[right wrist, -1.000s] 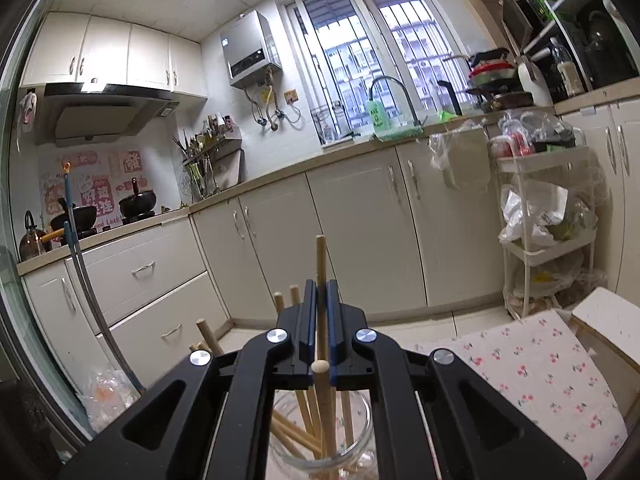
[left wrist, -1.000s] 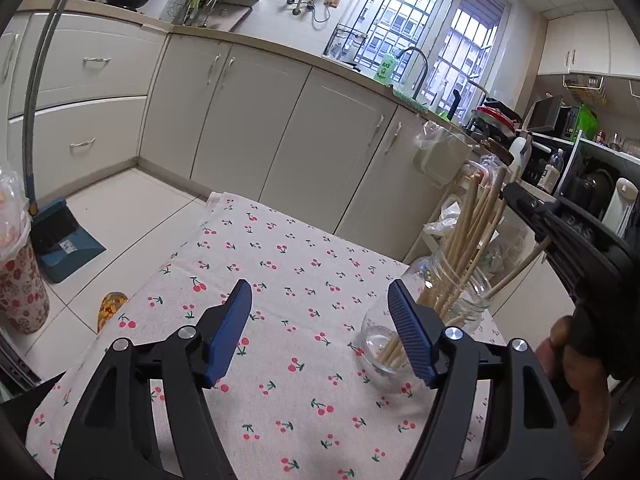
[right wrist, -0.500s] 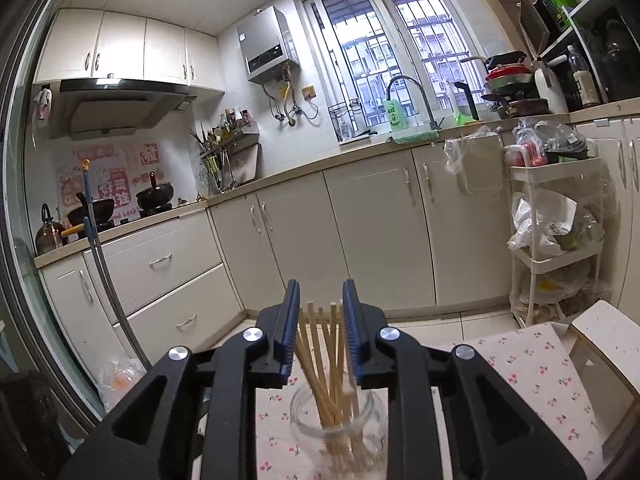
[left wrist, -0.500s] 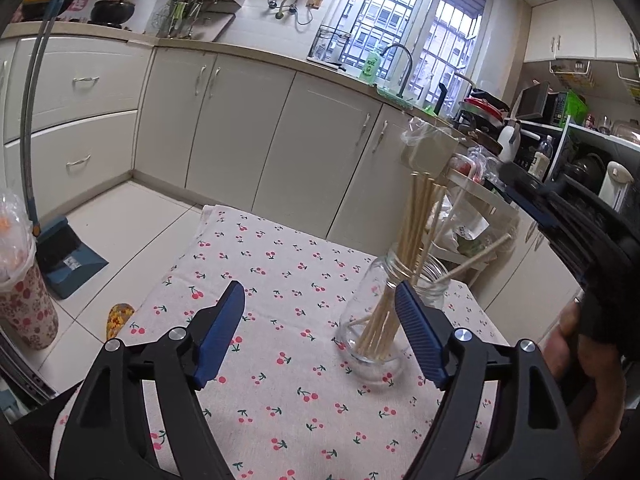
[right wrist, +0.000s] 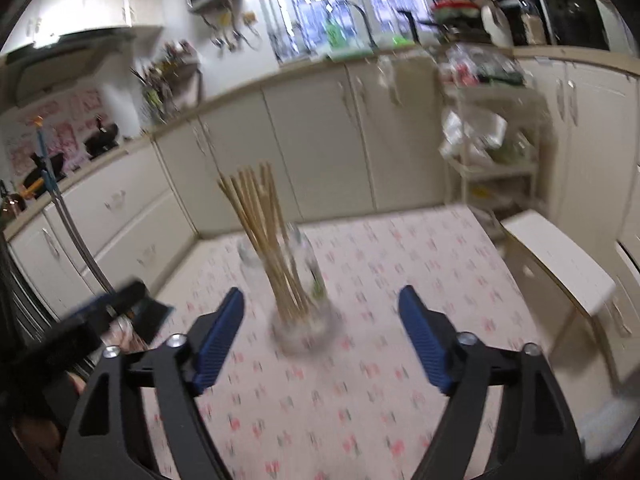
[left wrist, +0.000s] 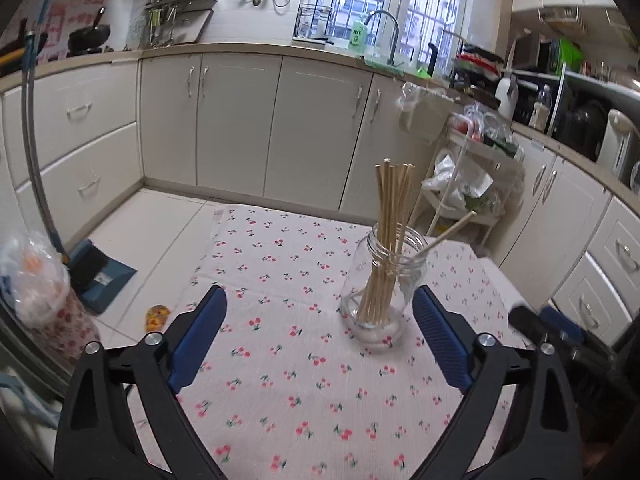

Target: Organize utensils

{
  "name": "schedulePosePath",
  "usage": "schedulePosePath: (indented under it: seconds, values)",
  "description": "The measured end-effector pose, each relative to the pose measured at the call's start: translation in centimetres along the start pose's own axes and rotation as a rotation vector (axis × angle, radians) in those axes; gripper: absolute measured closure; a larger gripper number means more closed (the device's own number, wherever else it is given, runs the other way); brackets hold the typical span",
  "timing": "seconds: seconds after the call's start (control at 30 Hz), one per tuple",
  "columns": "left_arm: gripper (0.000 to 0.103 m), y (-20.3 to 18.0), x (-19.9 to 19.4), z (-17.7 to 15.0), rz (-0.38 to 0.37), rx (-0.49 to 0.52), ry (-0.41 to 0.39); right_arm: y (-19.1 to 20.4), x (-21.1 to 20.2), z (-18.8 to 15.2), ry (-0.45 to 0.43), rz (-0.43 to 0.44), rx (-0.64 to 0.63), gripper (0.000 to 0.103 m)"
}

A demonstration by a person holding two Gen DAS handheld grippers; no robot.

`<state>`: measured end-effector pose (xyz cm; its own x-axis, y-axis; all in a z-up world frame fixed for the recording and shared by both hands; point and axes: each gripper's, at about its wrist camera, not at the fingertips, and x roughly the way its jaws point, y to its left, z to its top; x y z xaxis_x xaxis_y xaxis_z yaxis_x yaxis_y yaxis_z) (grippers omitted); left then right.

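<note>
A clear glass jar [left wrist: 382, 288] stands upright on the cherry-print tablecloth [left wrist: 288, 360], with several wooden chopsticks [left wrist: 390, 216] in it; one chopstick [left wrist: 450, 232] leans out to the right. My left gripper [left wrist: 320, 336] hangs above the cloth in front of the jar, its jaws opening wide with nothing between them. In the blurred right wrist view the same jar [right wrist: 300, 312] and chopsticks [right wrist: 260, 232] sit beyond my right gripper [right wrist: 322, 332], whose jaws are opening and hold nothing. The right gripper [left wrist: 552, 324] also shows at the right edge of the left wrist view.
White cabinets [left wrist: 240, 128] run behind the table. A dustpan [left wrist: 100, 276] and a bagged bin [left wrist: 44, 304] stand on the floor at left. A wire rack [left wrist: 468, 184] with bags is at the back right, and a white stool [right wrist: 556, 260] sits beside the table.
My right gripper let go of the chopstick it held over the jar, opened wide and drew back. My left gripper rose, pulled away from the jar and opened wider.
</note>
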<state>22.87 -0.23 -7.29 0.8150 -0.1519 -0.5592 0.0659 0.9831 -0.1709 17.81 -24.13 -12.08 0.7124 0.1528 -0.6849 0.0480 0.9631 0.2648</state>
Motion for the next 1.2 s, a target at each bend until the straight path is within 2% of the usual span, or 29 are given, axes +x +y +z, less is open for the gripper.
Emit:
schedulePosePath:
  seconds: [0.13,0.33,0.5,0.63,0.8,1.0,1.1,1.2]
  values:
    - [0.008,-0.7,-3.4,0.4,0.036,0.042,0.029,-0.2,-2.8,-1.0,0.047,-0.034,0.017,0.013]
    - [0.008,-1.3,-9.4,0.1,0.088,0.082,0.06,0.8,-9.3,-1.6,0.04,-0.036,0.017,0.008]
    - [0.008,-1.7,-14.8,-0.6,0.126,0.094,0.061,1.9,-14.7,-2.3,0.056,-0.026,0.045,0.007]
    - [0.008,-2.0,-18.6,-1.4,0.123,0.09,0.08,3.1,-18.2,-3.5,0.098,-0.013,0.057,0.007]
    - [0.008,-2.9,-24.4,-2.9,0.097,0.114,0.055,4.4,-22.7,-4.8,0.077,0.019,0.046,0.007]
    - [0.008,-2.8,-27.9,-5.2,0.063,0.093,0.08,5.1,-25.4,-6.7,0.089,0.004,0.05,0.007]
    - [0.008,-2.8,-28.6,-5.5,0.082,0.09,0.1,5.2,-26.3,-6.8,0.083,-0.008,0.058,0.007]
    - [0.008,-2.5,-29.3,-5.3,0.108,0.07,0.088,5.5,-27.1,-6.6,0.062,-0.012,0.048,0.007]
